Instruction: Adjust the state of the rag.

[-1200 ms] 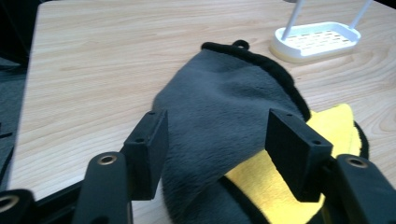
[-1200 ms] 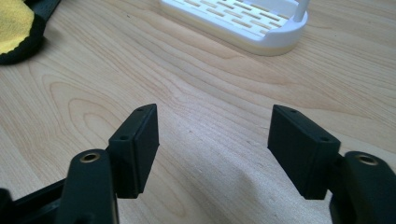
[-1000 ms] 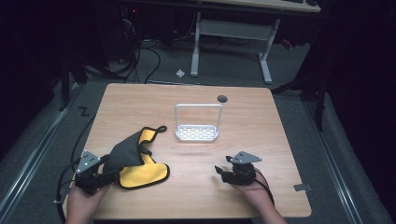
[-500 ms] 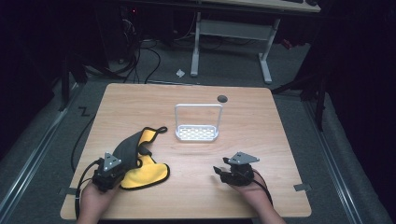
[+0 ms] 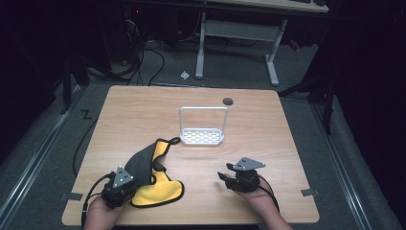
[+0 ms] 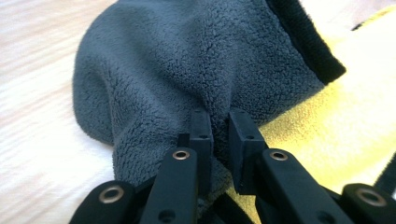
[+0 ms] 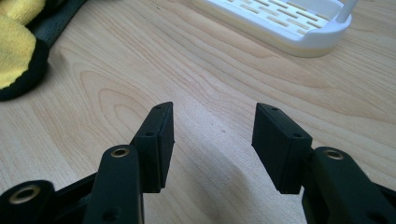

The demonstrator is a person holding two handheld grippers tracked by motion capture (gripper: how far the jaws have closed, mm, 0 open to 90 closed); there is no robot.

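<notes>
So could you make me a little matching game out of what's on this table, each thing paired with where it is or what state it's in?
Things:
1. left gripper
2. right gripper
3. white rack
4. dark round hole

States or places:
A. stands upright mid-table, untouched
B. jaws apart over bare wood
C. near the table's far edge
D. pinching a fold of the grey and yellow cloth

Pairs: 1-D, 2-B, 3-A, 4-C

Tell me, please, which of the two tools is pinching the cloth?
The left tool, closed on the grey fleece side of the grey-and-yellow cloth; the right tool stands open over bare wooden table.
</notes>
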